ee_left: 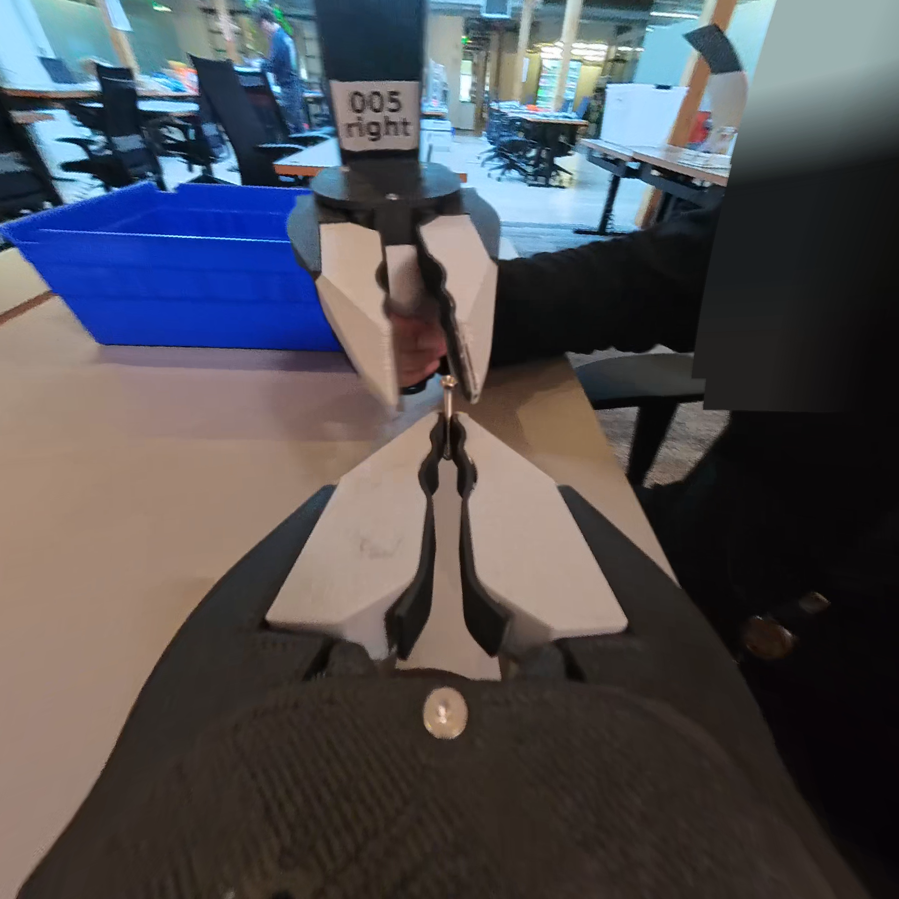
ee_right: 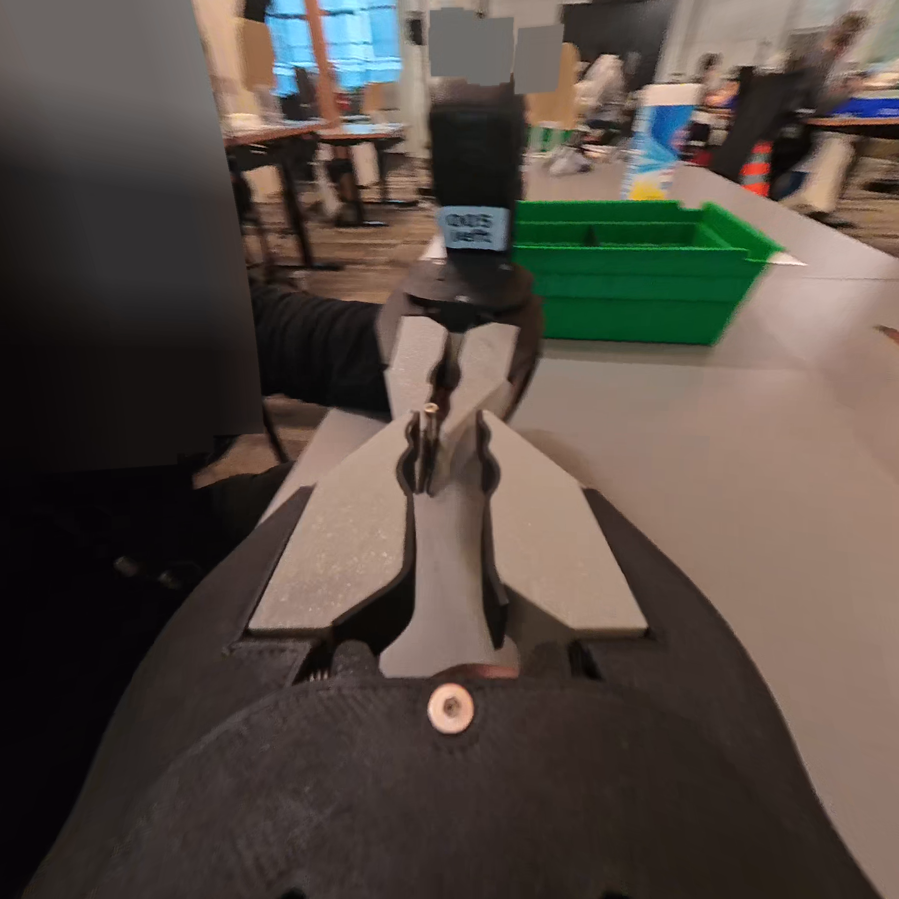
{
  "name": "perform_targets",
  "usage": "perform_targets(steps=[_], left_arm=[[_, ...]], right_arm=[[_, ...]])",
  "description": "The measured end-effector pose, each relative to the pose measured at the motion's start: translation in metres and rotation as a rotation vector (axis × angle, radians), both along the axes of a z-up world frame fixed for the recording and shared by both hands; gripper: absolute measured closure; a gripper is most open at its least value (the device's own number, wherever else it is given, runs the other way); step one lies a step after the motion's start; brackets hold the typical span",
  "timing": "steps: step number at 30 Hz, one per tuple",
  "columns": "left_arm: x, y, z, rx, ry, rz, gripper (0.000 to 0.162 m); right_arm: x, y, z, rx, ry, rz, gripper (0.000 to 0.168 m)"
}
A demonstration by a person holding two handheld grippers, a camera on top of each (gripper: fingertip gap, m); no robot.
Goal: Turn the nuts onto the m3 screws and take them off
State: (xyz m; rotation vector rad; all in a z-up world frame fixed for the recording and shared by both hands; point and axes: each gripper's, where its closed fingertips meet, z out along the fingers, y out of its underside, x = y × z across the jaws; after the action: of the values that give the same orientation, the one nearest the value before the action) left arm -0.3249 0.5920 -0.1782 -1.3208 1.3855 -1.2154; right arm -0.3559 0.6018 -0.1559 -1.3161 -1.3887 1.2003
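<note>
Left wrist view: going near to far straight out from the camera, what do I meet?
Left tongs, shut on the screw → right tongs, open, pointing back at the camera → hand behind them → blue bin farther back on the table → office chairs beyond.

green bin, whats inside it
The green bin shows only a divider between compartments; its front wall hides the floor, so any nuts or screws inside cannot be seen.
</note>
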Motion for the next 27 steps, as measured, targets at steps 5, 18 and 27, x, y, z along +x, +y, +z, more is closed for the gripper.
perform_targets(steps=[5,18,27], left_arm=[[0.004,0.019,-0.006,0.053,0.023,0.132,0.162],[0.007,0.039,-0.016,0.031,0.059,0.262,0.162],[0.01,0.033,-0.022,0.026,0.089,0.227,0.162]], right_arm=[[0.012,0.021,-0.002,0.08,-0.01,-0.261,0.137],[0.009,0.031,-0.012,0.04,-0.019,-0.498,0.151],[0.003,0.028,-0.017,0.067,-0.064,-0.454,0.166]])
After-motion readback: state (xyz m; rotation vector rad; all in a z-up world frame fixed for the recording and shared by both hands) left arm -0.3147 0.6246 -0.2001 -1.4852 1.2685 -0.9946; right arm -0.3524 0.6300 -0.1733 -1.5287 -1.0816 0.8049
